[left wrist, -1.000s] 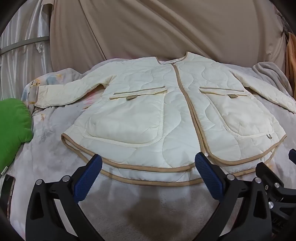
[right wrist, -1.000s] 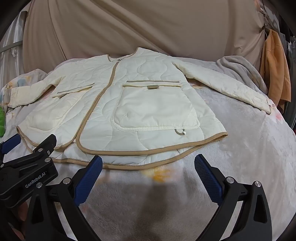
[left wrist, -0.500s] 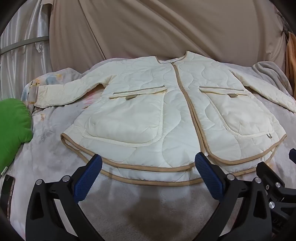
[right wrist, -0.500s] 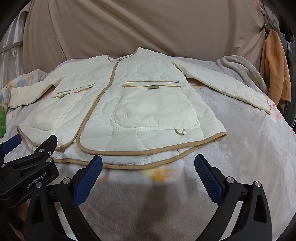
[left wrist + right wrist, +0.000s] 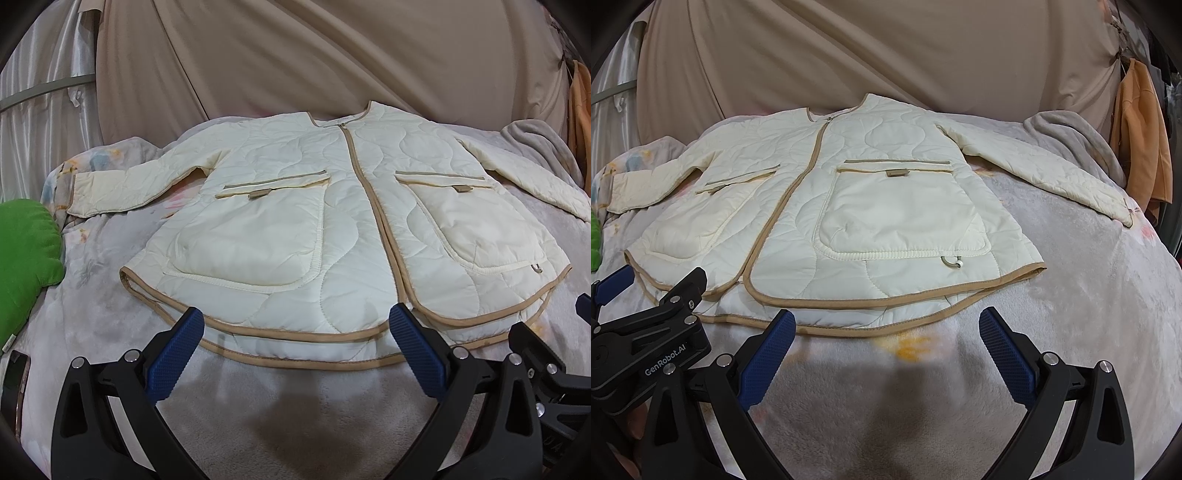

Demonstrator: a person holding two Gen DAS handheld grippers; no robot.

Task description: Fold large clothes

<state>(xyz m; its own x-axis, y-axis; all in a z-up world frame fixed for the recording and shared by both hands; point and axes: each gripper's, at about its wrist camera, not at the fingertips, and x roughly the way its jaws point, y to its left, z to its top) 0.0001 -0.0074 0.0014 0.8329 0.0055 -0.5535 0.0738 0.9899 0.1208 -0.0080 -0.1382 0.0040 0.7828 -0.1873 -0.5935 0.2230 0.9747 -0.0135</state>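
Note:
A cream quilted jacket (image 5: 332,229) with tan trim lies flat and zipped on a grey plush blanket (image 5: 258,406), front up, both sleeves spread out sideways. The jacket (image 5: 857,206) fills the middle of the right wrist view too. My left gripper (image 5: 295,354) hovers open just short of the hem near the jacket's centre, nothing between its blue pads. My right gripper (image 5: 886,354) is open as well, holding nothing, in front of the hem below the right pocket (image 5: 901,210). The two grippers sit side by side, each showing at the edge of the other's view.
A green cushion (image 5: 26,254) lies at the left edge of the bed, with a phone (image 5: 13,384) below it. A grey blanket (image 5: 1071,147) is bunched at the far right, and an orange garment (image 5: 1141,133) hangs beyond it. Tan drapery (image 5: 295,55) closes off the back.

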